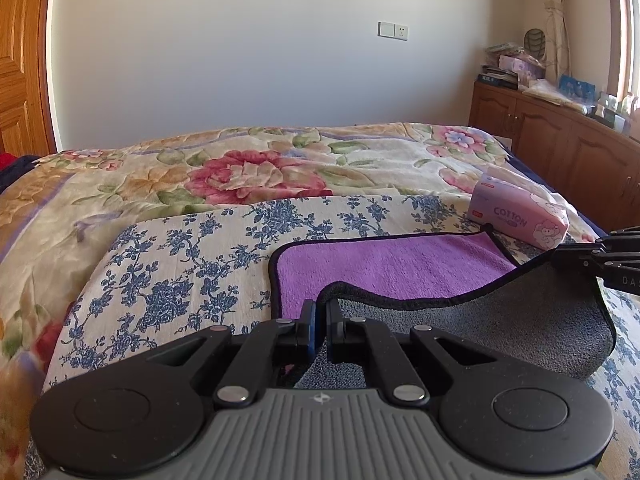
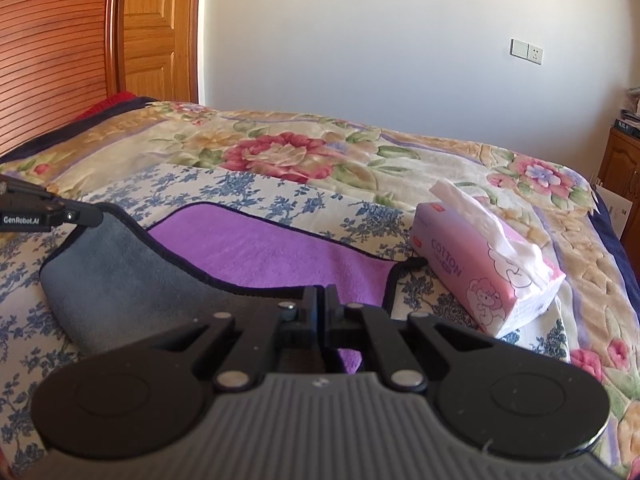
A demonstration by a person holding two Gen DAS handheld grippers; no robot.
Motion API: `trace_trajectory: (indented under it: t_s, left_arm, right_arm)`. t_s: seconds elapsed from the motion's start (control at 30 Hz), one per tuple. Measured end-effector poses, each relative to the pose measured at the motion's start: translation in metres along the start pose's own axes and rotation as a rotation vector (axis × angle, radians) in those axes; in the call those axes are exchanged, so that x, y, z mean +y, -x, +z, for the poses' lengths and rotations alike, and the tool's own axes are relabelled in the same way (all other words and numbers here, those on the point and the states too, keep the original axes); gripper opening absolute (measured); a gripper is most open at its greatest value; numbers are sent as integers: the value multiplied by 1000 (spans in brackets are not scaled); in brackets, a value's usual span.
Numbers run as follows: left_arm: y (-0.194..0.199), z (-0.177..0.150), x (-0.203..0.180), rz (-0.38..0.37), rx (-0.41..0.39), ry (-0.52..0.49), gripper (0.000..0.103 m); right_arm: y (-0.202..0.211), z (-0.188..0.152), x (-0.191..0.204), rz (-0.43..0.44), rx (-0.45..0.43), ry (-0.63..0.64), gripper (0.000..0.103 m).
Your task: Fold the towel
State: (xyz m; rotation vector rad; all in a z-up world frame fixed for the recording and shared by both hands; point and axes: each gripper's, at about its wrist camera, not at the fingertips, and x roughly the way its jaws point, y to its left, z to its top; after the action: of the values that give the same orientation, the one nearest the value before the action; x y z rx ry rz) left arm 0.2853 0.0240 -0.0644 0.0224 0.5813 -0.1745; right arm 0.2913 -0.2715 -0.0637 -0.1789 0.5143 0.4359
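Purple on top and grey underneath, the towel (image 1: 384,264) lies on the blue-flowered cloth (image 1: 180,256) over our bed, its near edge lifted and folded back. Our left gripper (image 1: 319,312) pinches 1 near corner, fingers narrow on the dark hem. Our right gripper (image 2: 320,300) clamps the other corner likewise. A pink tissue pack (image 2: 484,276) sits just beside the towel's right edge.
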Motion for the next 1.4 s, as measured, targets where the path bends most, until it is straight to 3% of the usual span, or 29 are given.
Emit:
trace_trajectory:
  t_s: [1.4]
  left_arm:
    - [-62, 28, 5, 11, -23, -16, 6]
  right_arm:
    - [-51, 15, -25, -19, -63, -12, 3]
